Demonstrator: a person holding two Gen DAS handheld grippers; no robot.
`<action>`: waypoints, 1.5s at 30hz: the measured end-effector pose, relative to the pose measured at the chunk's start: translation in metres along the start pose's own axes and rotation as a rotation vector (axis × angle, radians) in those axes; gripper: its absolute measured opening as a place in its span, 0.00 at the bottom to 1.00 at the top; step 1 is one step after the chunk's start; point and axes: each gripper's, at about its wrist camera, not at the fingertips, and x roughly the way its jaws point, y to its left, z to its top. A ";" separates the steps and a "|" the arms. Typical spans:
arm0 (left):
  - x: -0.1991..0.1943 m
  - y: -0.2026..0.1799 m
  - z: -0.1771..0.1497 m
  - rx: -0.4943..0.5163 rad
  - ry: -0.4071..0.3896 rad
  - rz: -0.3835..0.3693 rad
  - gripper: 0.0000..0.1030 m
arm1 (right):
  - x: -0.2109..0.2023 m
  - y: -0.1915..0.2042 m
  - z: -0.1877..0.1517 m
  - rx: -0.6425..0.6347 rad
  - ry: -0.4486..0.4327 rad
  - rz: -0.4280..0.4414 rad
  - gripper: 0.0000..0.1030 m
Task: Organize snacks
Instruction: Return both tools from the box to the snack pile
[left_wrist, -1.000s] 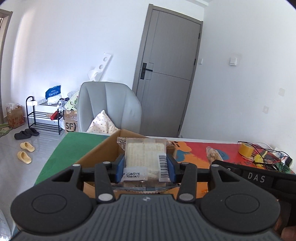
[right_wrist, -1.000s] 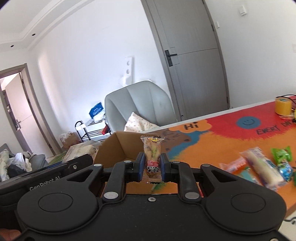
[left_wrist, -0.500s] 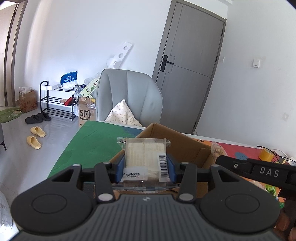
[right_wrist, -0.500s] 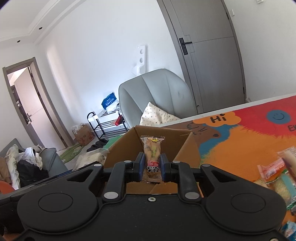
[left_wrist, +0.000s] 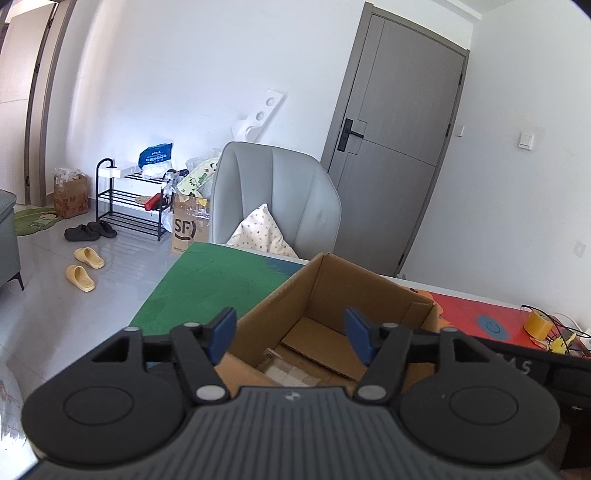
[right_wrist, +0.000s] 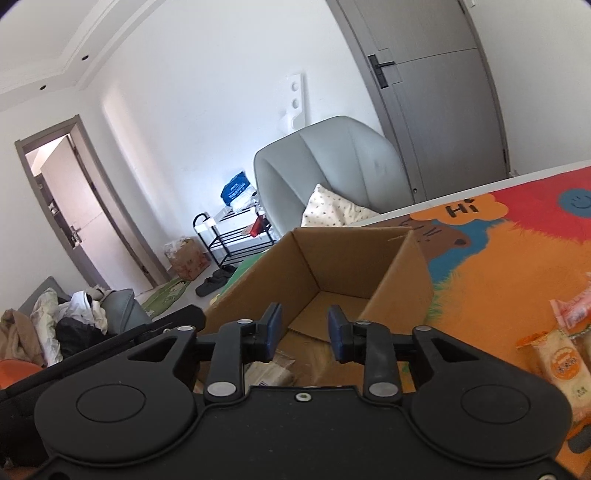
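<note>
While opening over the cardboard box (left_wrist: 332, 295) on the colourful counter (right_wrist: 517, 266): left tool (left_wrist: 290, 334) and right tool (right_wrist: 304, 326) both released, empty; biscuit packet (left_wrist: 284, 373) on box floor; grey armchair (left_wrist: 280, 199) beyond.

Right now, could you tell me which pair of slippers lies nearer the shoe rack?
The black pair, lying just before the rack; the yellow pair sits farther out on the floor.

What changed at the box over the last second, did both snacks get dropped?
Yes. The left hand-held gripper let go of its flat pack and the right hand-held gripper its small snack; both jaws are opening, nothing between them. A pack lies in the cardboard box. The box itself hasn't shifted.
</note>
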 end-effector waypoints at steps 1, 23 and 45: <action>-0.002 0.000 -0.001 0.000 -0.010 -0.005 0.74 | -0.005 -0.002 0.000 0.006 -0.008 -0.007 0.35; -0.024 -0.062 -0.026 0.085 -0.027 -0.024 0.95 | -0.093 -0.060 -0.020 0.034 -0.111 -0.214 0.94; -0.031 -0.137 -0.064 0.195 0.037 -0.136 0.95 | -0.159 -0.130 -0.043 0.113 -0.153 -0.359 1.00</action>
